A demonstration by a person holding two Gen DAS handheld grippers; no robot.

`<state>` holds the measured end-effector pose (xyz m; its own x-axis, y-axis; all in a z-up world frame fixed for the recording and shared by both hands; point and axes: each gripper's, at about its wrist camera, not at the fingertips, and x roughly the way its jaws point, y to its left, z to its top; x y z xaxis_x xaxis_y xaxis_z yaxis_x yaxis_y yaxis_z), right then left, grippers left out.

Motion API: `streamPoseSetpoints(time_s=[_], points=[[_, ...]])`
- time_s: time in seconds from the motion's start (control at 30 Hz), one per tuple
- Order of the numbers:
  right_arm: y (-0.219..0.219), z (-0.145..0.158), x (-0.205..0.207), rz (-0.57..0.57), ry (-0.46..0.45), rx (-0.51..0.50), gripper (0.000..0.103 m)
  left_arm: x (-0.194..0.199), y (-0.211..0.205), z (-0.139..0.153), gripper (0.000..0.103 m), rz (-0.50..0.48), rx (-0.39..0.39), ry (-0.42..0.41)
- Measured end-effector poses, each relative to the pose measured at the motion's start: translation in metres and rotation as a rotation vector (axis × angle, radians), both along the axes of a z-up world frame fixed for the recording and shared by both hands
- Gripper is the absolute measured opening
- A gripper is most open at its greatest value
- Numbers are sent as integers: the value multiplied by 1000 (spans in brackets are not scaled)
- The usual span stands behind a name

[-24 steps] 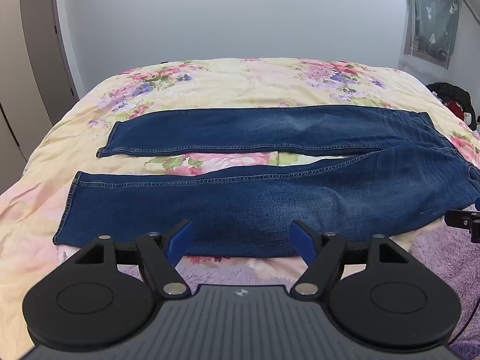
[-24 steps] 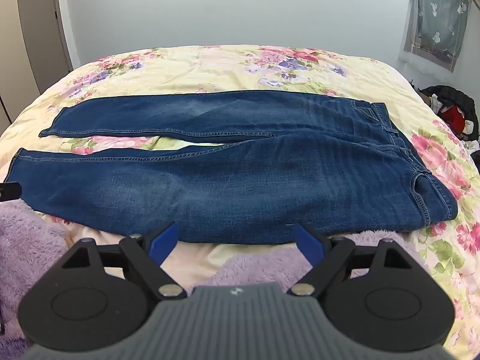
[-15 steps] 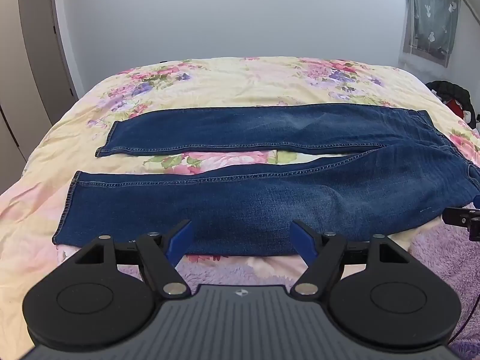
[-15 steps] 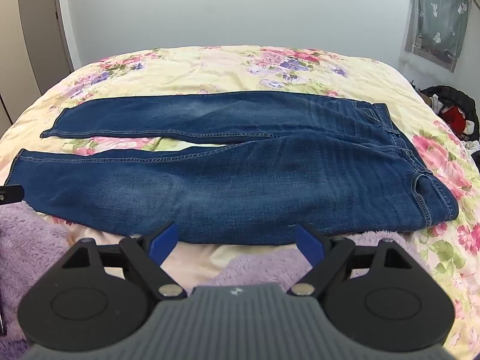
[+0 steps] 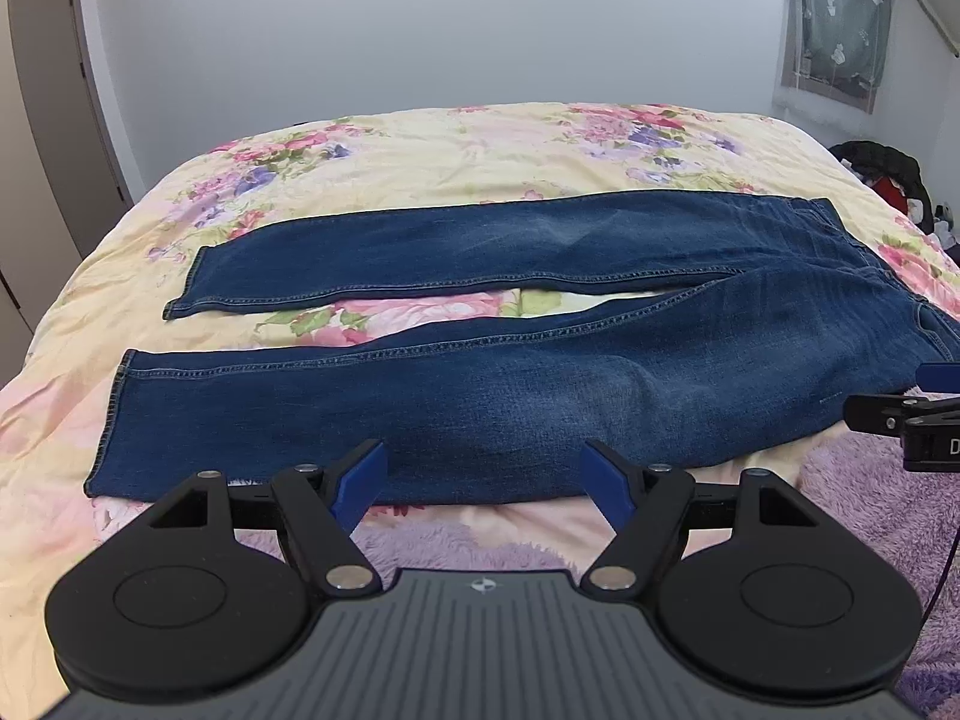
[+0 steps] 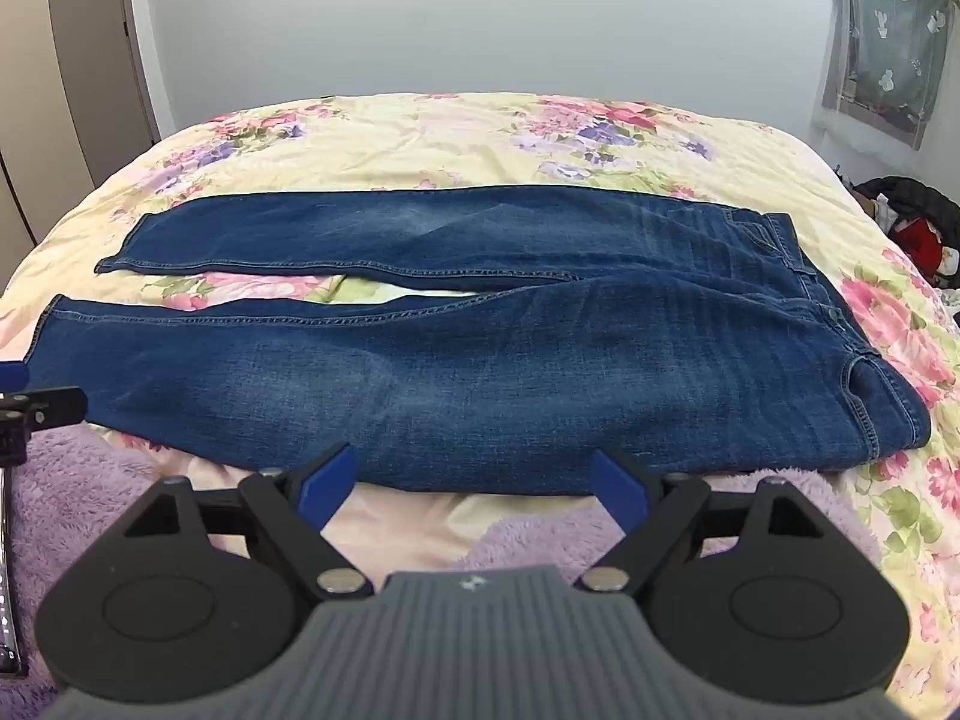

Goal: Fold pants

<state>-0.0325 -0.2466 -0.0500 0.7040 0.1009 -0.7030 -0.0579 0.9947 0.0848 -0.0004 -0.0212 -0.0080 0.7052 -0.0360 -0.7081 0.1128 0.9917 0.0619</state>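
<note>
You have one pair of jeans (image 5: 540,384) to count, with two legs lying side by side. Beneath them there is one floral bedspread (image 5: 480,150) and one purple fleece blanket (image 6: 78,480). You hold two hand-held grippers, the left hand-held gripper (image 5: 486,468) and the right hand-held gripper (image 6: 474,474), each with two blue fingertips. One door (image 5: 54,120) and one curtain (image 6: 888,42) complete the count.

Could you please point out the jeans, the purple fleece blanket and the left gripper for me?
jeans (image 5: 540,408): left wrist view, near leg.
purple fleece blanket (image 6: 90,480): right wrist view, fluffy surface.
left gripper (image 5: 486,480): left wrist view, between open fingertips.
</note>
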Motion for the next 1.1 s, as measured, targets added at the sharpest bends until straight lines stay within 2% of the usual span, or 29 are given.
streamPoseSetpoints(time_s=[0.3, 1.1], points=[[12, 2, 0, 33, -1, -8, 82, 0, -10, -2, 86, -35, -1, 7], [22, 7, -4, 57, -12, -21, 82, -1, -13, -2, 86, -41, -6, 4]])
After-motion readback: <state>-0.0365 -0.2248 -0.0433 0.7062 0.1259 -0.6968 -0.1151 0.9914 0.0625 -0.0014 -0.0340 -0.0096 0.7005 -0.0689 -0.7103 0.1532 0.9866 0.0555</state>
